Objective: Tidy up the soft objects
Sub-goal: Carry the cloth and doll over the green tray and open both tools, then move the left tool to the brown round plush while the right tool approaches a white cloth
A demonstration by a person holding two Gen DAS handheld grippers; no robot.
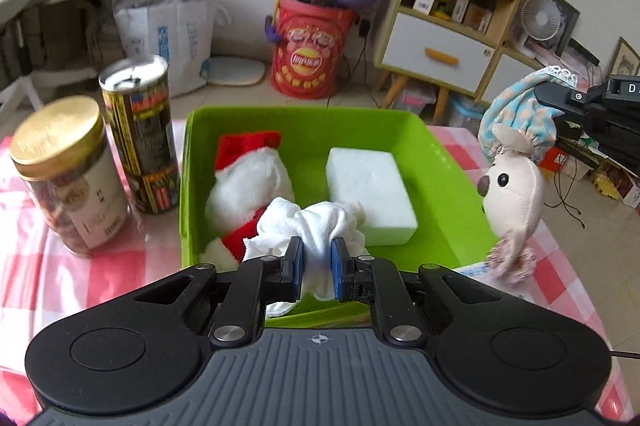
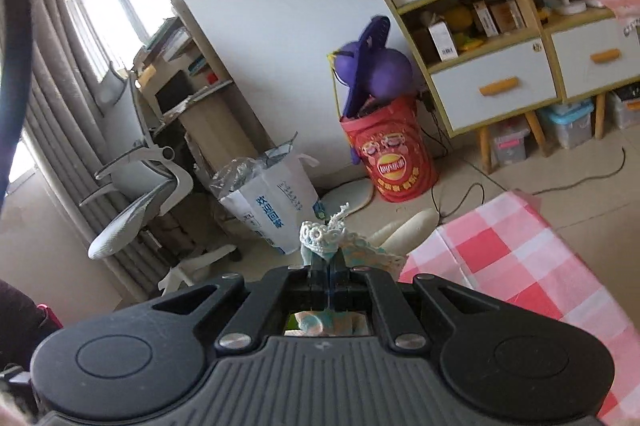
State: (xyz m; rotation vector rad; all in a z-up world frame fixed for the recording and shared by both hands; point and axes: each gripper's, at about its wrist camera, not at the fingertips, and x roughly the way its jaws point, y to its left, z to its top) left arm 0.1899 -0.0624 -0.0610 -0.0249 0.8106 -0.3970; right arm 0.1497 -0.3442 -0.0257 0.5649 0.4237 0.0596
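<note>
Two soft things are being pinched: our left gripper (image 1: 316, 258), jaws nearly shut, is squeezing the white cloth (image 1: 308, 222) over the green bin (image 1: 436, 154); our right gripper (image 2: 329, 278), jaws closed, is dangling the plush mouse (image 1: 514, 186) by its bonnet beside it.

White cloth (image 1: 316, 222) bunched over green bin (image 1: 448, 162) w/ Santa plush (image 1: 248, 186), sponge (image 1: 368, 186); mouse doll (image 1: 516, 182) hanging.

left cam: I look close down into green plastic bin (image 1: 440, 162) | right cam: out across room | shared: red printed barrel (image 1: 308, 46) (image 2: 390, 154)
</note>
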